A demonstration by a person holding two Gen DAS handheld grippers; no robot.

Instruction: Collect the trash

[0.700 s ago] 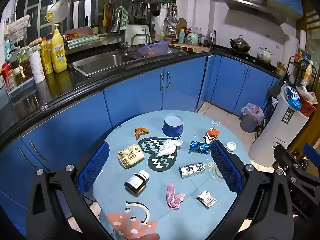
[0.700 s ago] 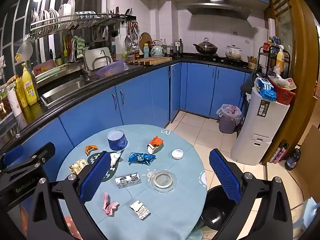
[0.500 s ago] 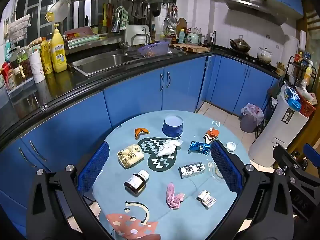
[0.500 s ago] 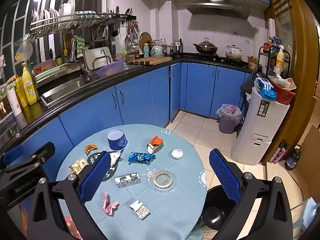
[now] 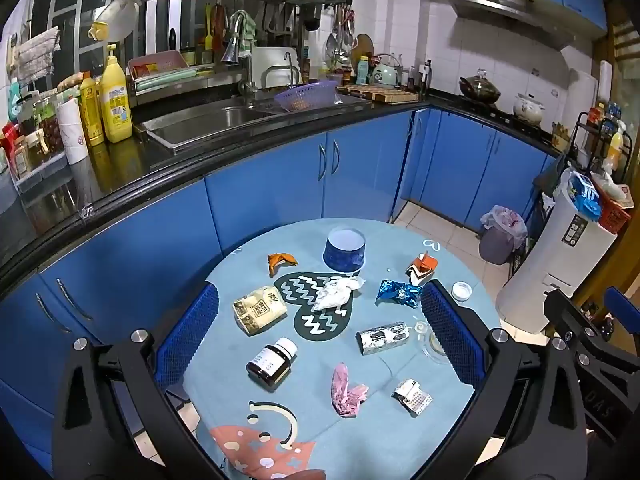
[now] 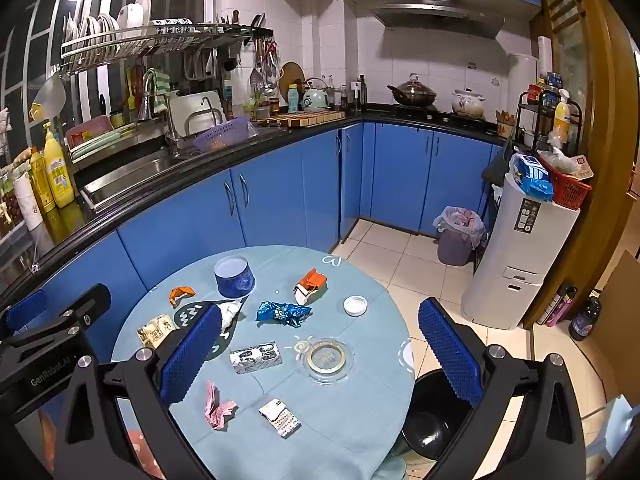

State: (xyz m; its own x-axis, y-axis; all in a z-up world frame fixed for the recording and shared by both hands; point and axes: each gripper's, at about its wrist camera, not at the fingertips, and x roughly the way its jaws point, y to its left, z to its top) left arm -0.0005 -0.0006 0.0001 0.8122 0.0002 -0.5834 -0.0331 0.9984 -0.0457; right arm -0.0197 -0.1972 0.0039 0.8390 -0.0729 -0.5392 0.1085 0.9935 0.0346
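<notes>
A round table with a light blue cloth [image 5: 384, 236] [image 6: 360, 432] carries scattered trash: a pink crumpled wrapper [image 5: 345, 389] [image 6: 216, 405], a blue foil wrapper [image 5: 398, 292] [image 6: 283, 312], a white crumpled tissue [image 5: 336, 293], a silver printed packet [image 5: 382, 337] [image 6: 256, 357], a beige packet [image 5: 259, 309], an orange scrap [image 5: 280, 262] and a small printed card [image 5: 412, 396] [image 6: 279, 417]. My left gripper [image 5: 320, 340] is open and empty, well above the table. My right gripper [image 6: 320, 354] is open and empty too. A black bin [image 6: 434, 420] stands on the floor by the table's right edge.
A brown pill bottle [image 5: 272, 363], a blue round tin [image 5: 344, 249], an orange-white carton [image 5: 421, 271], a white lid [image 6: 355, 305] and a glass ashtray [image 6: 329, 359] also sit on the table. Blue cabinets and a sink counter [image 5: 224, 120] curve behind. A lined bin [image 6: 456, 236] stands by a white appliance [image 6: 516, 260].
</notes>
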